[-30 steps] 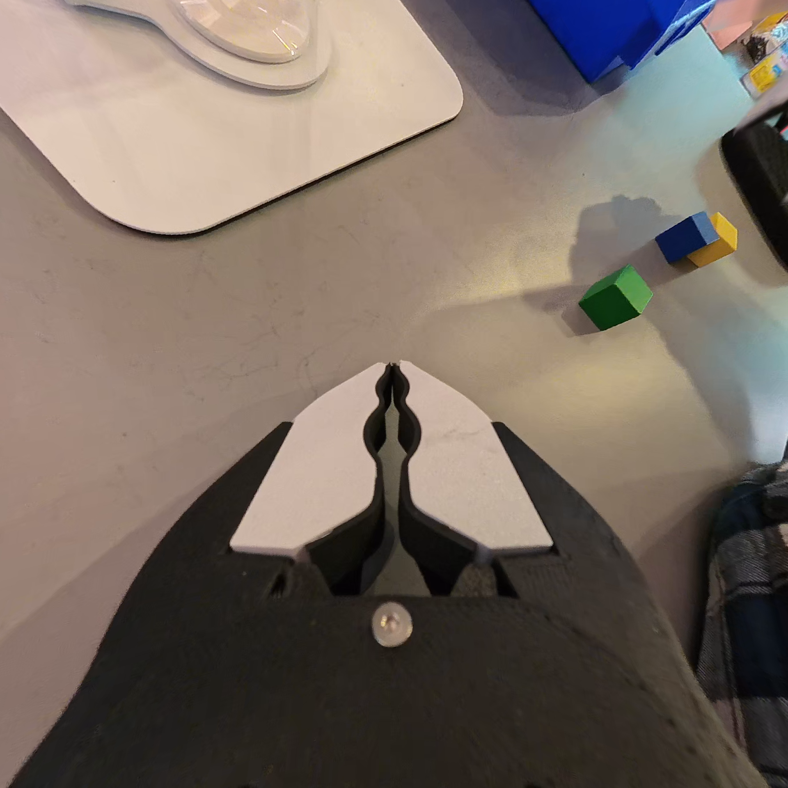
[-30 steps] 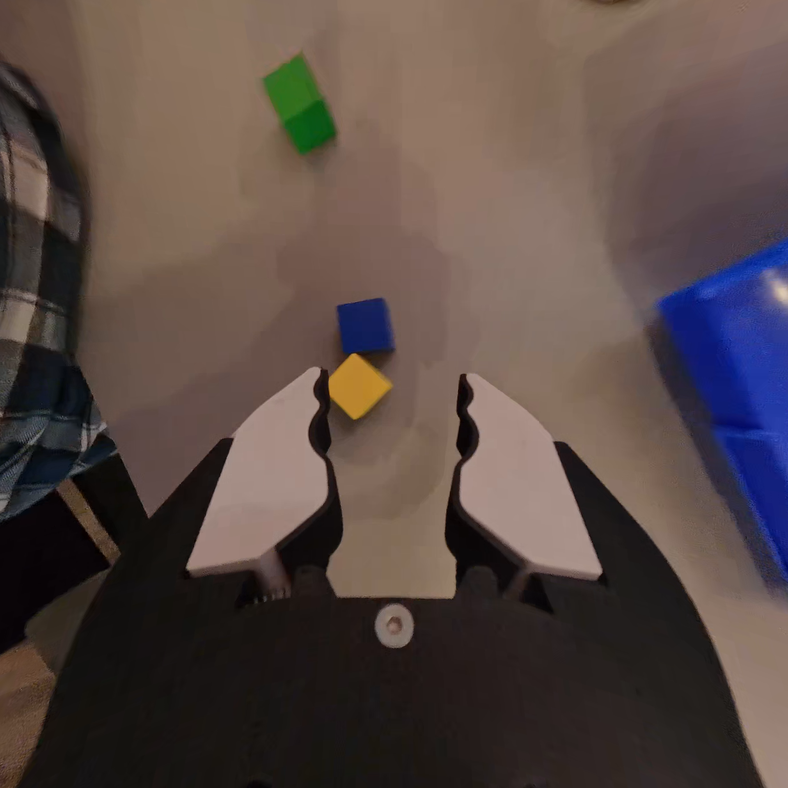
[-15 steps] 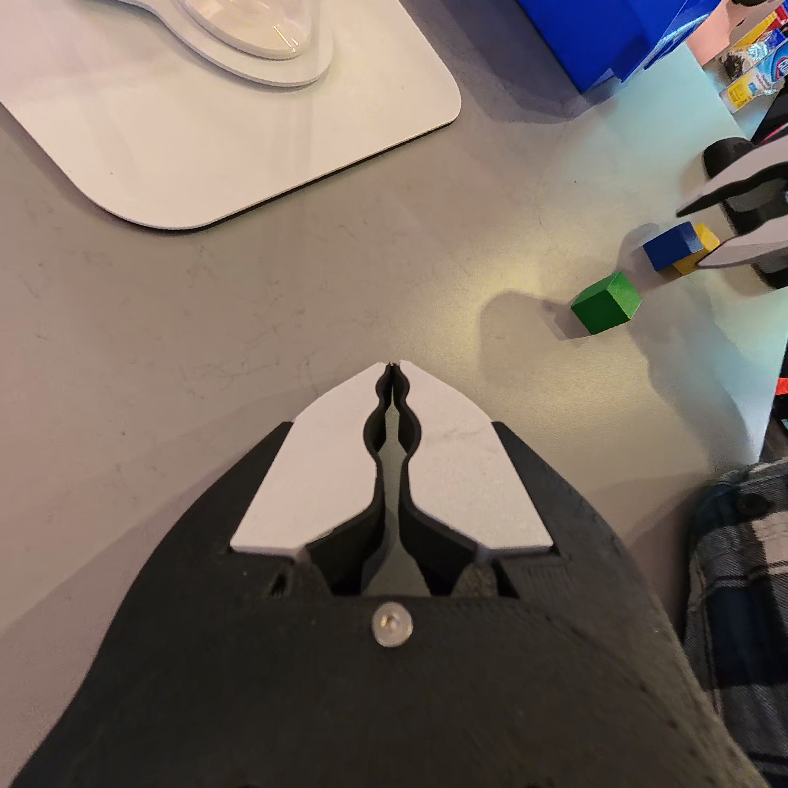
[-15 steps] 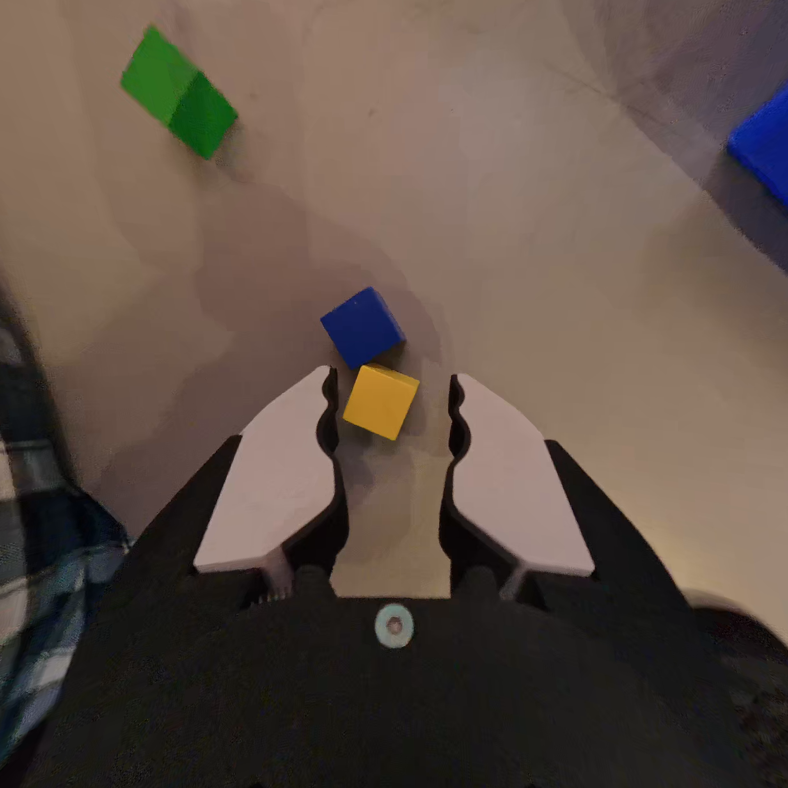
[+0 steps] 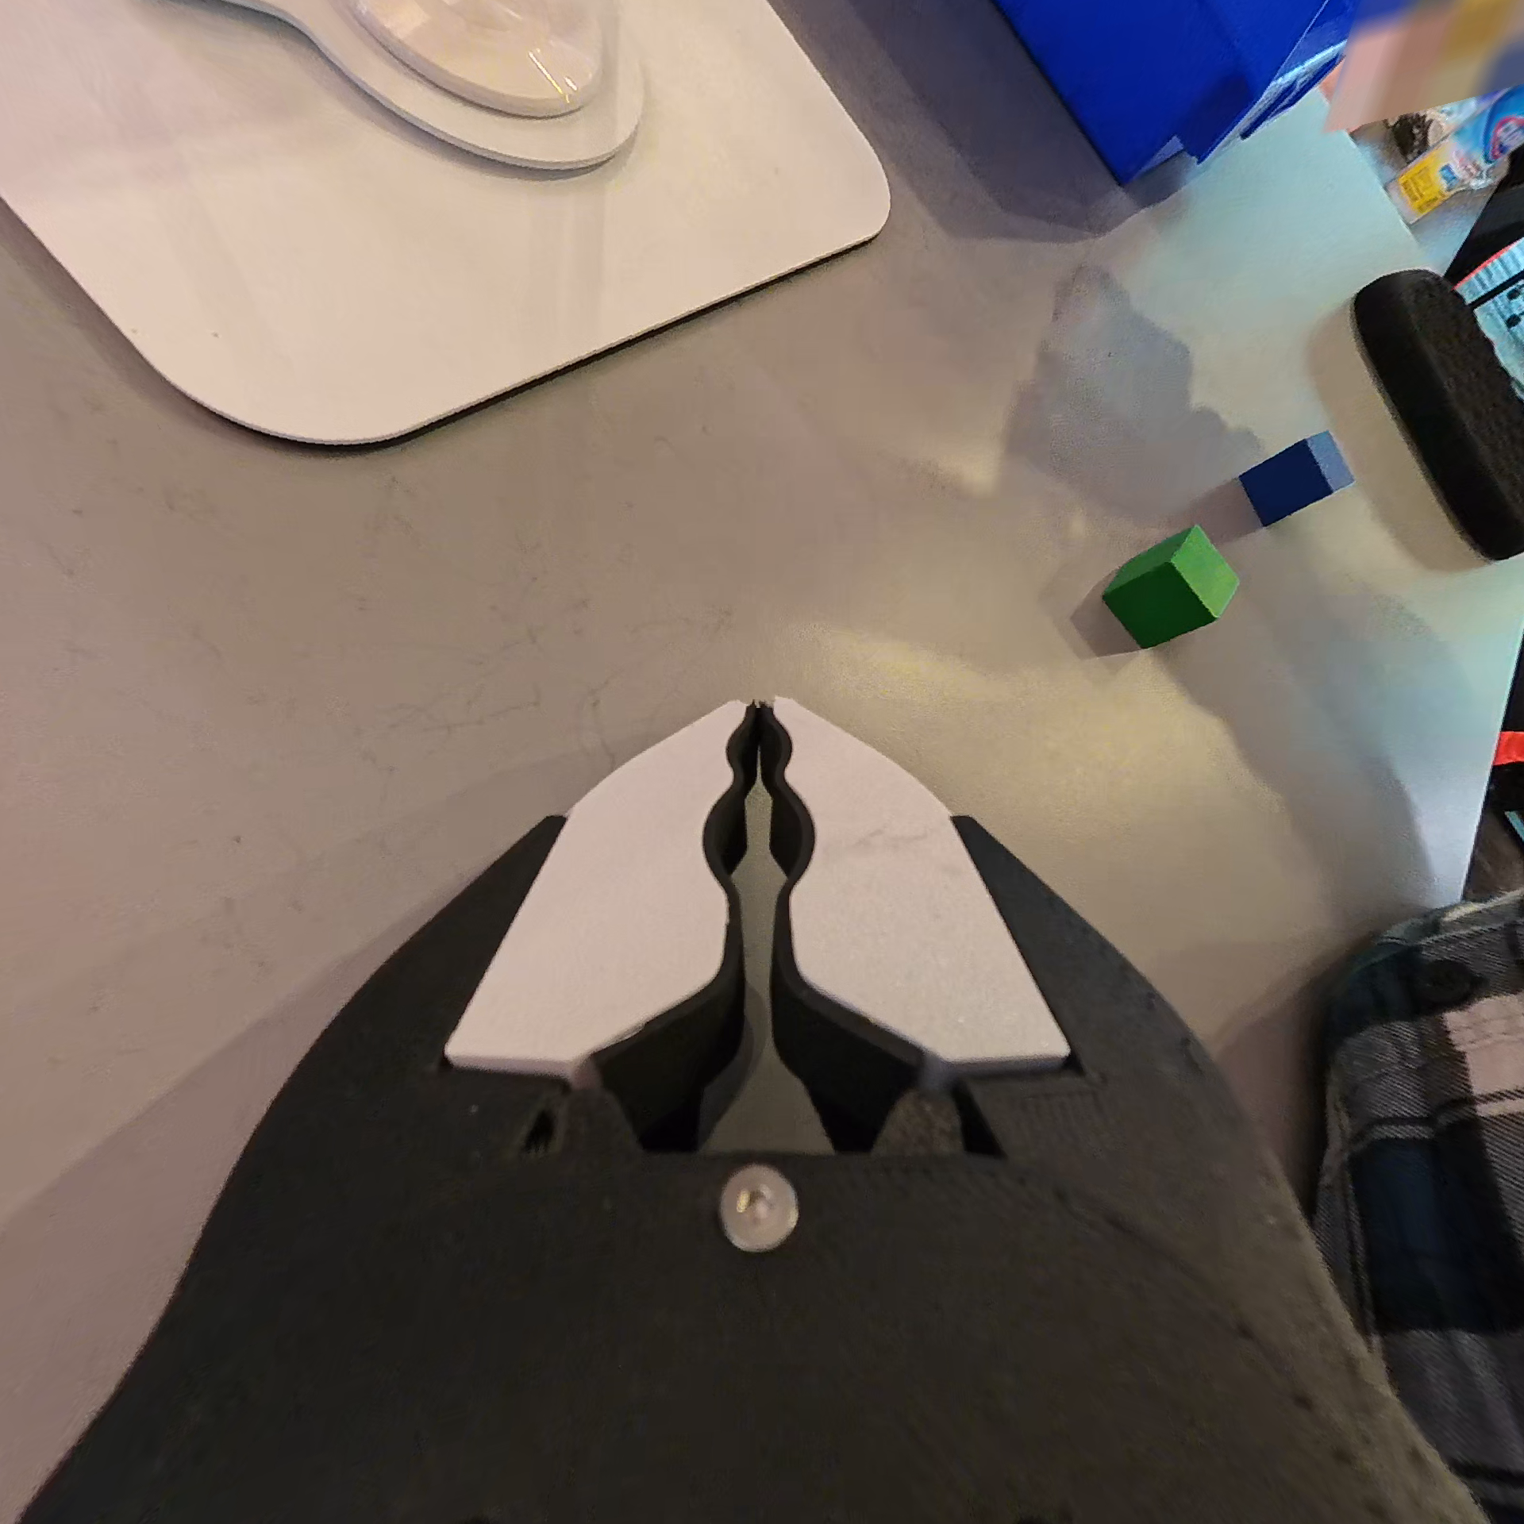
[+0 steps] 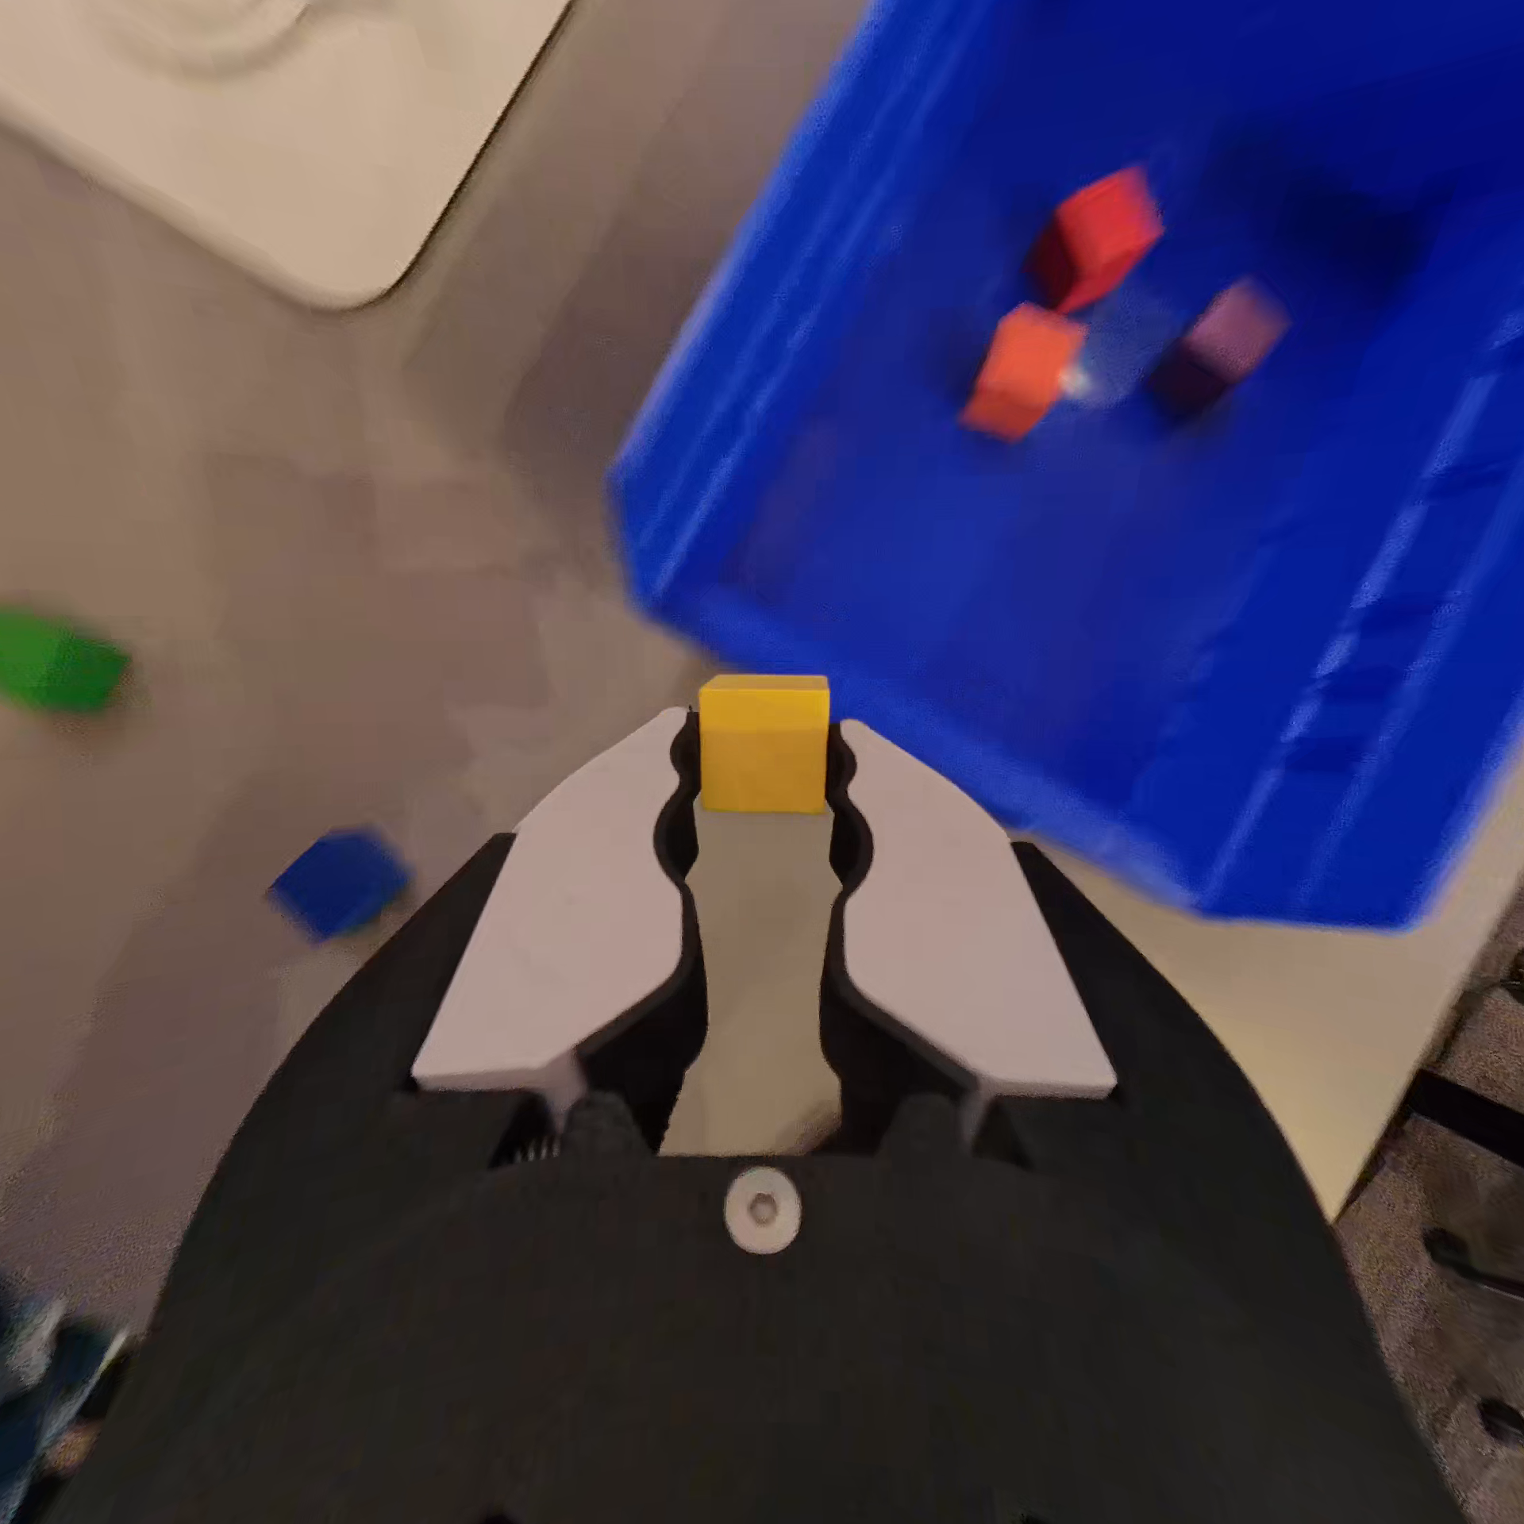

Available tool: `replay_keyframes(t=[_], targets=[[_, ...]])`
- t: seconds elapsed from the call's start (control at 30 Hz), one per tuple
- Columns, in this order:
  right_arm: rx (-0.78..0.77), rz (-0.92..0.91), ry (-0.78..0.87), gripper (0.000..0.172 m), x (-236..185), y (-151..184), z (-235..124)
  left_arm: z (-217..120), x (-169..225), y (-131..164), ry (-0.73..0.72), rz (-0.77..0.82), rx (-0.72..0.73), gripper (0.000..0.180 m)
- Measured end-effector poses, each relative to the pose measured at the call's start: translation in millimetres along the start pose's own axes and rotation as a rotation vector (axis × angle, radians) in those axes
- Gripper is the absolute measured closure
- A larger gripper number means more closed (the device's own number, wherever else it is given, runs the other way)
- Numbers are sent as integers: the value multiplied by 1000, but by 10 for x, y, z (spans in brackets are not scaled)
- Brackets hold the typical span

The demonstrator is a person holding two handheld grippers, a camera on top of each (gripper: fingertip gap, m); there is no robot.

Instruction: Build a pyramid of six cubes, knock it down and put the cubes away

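Note:
My right gripper [image 6: 763,734] is shut on a yellow cube [image 6: 763,742], held above the table beside the near wall of the blue bin [image 6: 1072,701]. Inside the bin lie a red cube [image 6: 1101,235], an orange cube [image 6: 1023,367] and a purple cube [image 6: 1220,342]. A blue cube [image 6: 338,882] and a green cube [image 6: 58,660] lie on the grey table to the left. My left gripper [image 5: 760,705] is shut and empty over bare table. In the left wrist view the green cube [image 5: 1171,587] and blue cube [image 5: 1295,478] lie at the right, next to the right gripper's black body [image 5: 1443,412].
A white mat [image 5: 371,247] with a clear dish on it lies at the far left. The blue bin [image 5: 1154,74] stands at the far right of the table. A person's plaid sleeve [image 5: 1435,1154] is at the right edge. Small packets [image 5: 1460,157] lie behind the bin.
My right gripper closed on the yellow cube, lifted it off the table away from the blue cube and swung toward the blue bin. The left gripper stayed still and shut.

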State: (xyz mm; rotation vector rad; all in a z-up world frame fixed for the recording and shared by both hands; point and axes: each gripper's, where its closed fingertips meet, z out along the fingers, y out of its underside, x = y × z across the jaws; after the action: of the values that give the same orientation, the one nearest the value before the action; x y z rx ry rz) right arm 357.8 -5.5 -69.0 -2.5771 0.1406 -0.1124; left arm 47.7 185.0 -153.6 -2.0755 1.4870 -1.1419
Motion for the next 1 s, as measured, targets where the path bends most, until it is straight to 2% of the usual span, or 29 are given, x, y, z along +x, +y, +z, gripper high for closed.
replay_keyframes(t=[0.1, 0.17, 0.27, 0.37, 0.43, 0.47, 0.53, 0.67, 0.73, 0.8, 0.87, 0.93, 1.0], targets=[[23, 55, 43, 143, 568, -354, 279, 0, 1, -1, -3, 4, 0, 180], [-7, 94, 54, 143, 888, -470, 560, 1, 1, 0, -6, 8, 1, 180], [-92, 137, 60, 142, 1247, -481, 976, 1, 3, 1, -11, 14, 2, 180], [-171, 160, 55, 142, 1423, -401, 1282, 2, 3, 1, -19, 21, 2, 180], [-191, 165, 53, 142, 1468, -376, 1389, 3, 2, 1, -22, 23, 2, 180], [-180, 171, 59, 136, 1483, -404, 1366, 3, 3, 1, -22, 23, 2, 180], [-174, 145, 88, 131, 1461, -454, 1166, 2, 3, 1, -20, 21, 2, 180], [-29, 5, 8, 134, 912, -619, 477, 2, -2, -4, -14, 10, 3, 180], [31, -149, -134, 136, 337, -559, 183, 1, -3, -6, -9, 4, 4, 180], [33, -258, -283, 134, -257, -335, 1, 1, -3, -7, -5, 0, 4, 180], [2, -379, -375, 133, -753, -26, -47, 0, -4, -7, -4, -3, 4, 180], [-67, -455, -429, 125, -1112, 306, 31, -1, -4, -6, -4, -3, 3, 180], [-116, -499, -464, 124, -1356, 575, 162, -2, -5, -6, -1, -6, 3, 180]])
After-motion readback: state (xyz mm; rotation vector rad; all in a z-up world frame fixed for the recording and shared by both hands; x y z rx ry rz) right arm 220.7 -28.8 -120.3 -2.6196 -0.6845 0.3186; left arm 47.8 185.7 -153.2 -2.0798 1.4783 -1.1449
